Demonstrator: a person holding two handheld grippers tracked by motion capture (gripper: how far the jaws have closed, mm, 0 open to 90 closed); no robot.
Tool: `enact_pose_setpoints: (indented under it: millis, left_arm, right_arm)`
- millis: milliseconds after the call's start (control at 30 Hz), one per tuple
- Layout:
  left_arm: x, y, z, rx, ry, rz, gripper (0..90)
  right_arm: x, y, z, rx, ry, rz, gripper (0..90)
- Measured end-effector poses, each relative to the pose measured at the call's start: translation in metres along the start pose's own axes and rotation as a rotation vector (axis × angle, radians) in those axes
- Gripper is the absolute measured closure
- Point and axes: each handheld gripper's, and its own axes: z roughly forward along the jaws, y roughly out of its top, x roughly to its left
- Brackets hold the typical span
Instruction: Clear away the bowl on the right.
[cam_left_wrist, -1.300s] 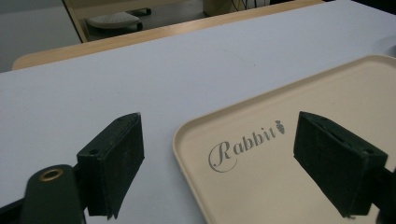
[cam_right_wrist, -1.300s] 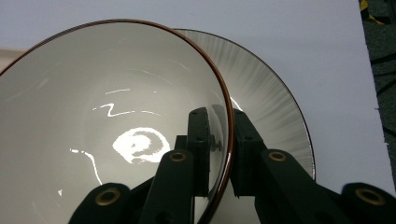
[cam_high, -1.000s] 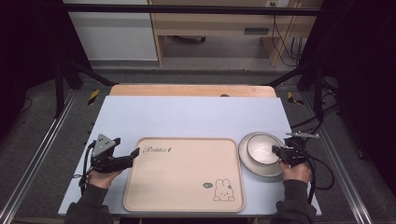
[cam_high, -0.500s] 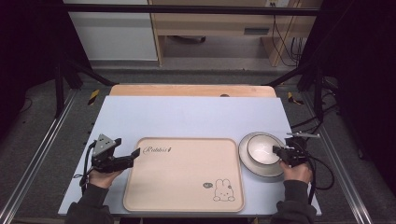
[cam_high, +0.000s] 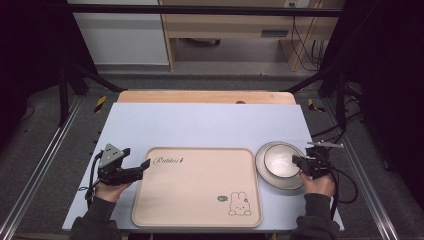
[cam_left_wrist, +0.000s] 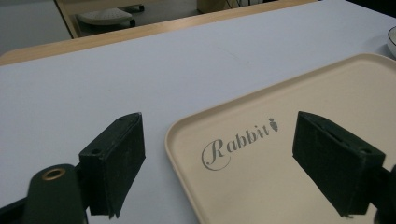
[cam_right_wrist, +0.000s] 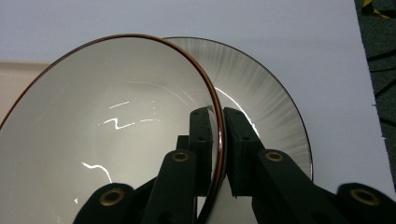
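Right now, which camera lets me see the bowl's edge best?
The right gripper view: the bowl looms close, its brown rim pinched between the right gripper jaws. The high view shows the bowl small, sitting on a plate.

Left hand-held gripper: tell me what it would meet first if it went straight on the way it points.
Probably the beige tray: the left hand-held gripper stands open astride the tray's near corner, pointing across it, though its height above the rim is unclear.

A beige tray (cam_high: 197, 185) with a rabbit print (cam_high: 239, 204) lies at the tabletop's (cam_high: 210, 125) near edge, centred.
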Motion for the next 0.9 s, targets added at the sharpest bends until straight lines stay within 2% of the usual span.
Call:
enact_pose_setpoints:
  millis: [400,900]
  left_arm:
    - [-0.001,0.000,0.000,0.000,-0.002,0.002,16.7]
    - [-0.001,0.000,-0.001,-0.002,-0.002,0.003,16.8]
  right_arm:
    - [0.004,0.002,-0.004,-0.005,-0.006,-0.017,82.0]
    - [0.012,0.004,-0.010,-0.014,-0.025,-0.063,81.6]
